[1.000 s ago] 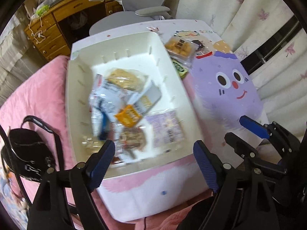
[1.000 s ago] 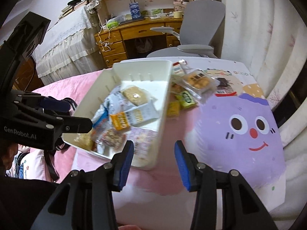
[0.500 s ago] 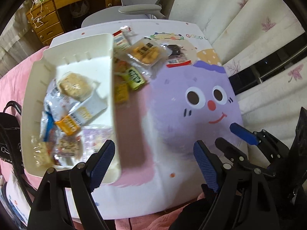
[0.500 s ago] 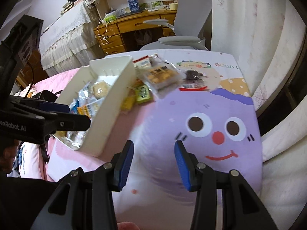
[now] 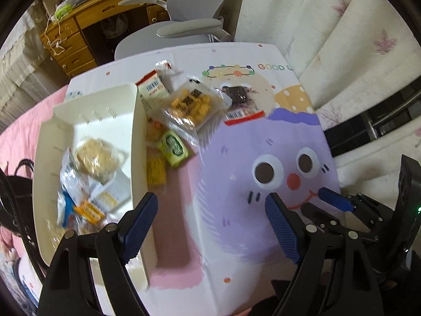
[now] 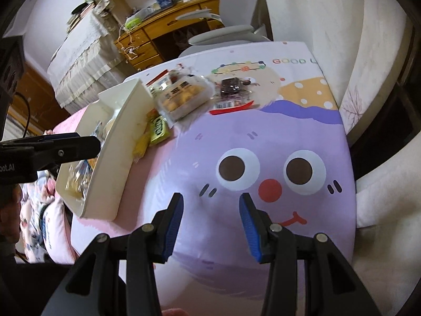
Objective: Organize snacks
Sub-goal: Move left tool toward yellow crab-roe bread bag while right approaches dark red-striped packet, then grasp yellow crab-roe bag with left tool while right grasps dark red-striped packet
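Both grippers, left (image 5: pixel 208 226) wider than right (image 6: pixel 209 223), are hovering empty-fingered over the counter (image 6: pixel 263 137), loose snacks (image 5: pixel 189 105) lying upper left beside the tray (image 5: pixel 138 137), left nearer.

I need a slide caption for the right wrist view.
Open right gripper above the cartoon tablecloth; loose snacks beside the white bin.

You see a smooth matt white plastic tray (image 5: pixel 136 142) left of centre, glossy crinkled snack wrappers (image 5: pixel 192 105) upper centre, a smooth printed cloth (image 6: pixel 276 137) on the counter, varnished wood drawers (image 5: pixel 68 44) upper left, ribbed blue tong pads (image 6: pixel 250 226).
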### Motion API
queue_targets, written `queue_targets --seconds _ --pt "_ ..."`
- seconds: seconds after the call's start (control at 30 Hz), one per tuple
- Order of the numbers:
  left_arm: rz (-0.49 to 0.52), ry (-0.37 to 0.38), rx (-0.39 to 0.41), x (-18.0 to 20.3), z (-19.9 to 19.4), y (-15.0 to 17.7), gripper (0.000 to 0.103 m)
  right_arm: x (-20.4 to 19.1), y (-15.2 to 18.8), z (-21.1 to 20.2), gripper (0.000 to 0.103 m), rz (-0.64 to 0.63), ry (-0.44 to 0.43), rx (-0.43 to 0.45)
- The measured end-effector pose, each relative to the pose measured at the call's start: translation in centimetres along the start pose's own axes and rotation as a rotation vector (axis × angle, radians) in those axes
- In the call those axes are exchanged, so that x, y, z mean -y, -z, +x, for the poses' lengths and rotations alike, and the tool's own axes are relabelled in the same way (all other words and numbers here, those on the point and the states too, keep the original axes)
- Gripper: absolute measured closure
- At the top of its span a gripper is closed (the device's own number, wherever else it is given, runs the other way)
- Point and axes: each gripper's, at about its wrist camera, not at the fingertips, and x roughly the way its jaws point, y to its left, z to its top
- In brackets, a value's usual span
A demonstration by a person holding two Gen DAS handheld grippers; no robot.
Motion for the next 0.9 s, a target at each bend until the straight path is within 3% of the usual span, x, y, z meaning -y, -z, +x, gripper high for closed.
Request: queue_targets --seconds 0.4,0.63,0.9 --pt "0.027 0.003 -0.070 -1.7 4.9 -5.2 0.028 2.3 -5.1 3.5 0.058 0.099 0.023 -0.041" --pt "0.093 0.001 -0.037 -1.8 7.3 -9.8 0.028 2.3 -9.5 6.0 0.058 0.086 0.046 -0.029" --pt "0.183 0.004 -0.057 -1.6 11.0 -13.2 0.028 2.1 -14.0 8.4 0.058 0.014 0.059 0.022"
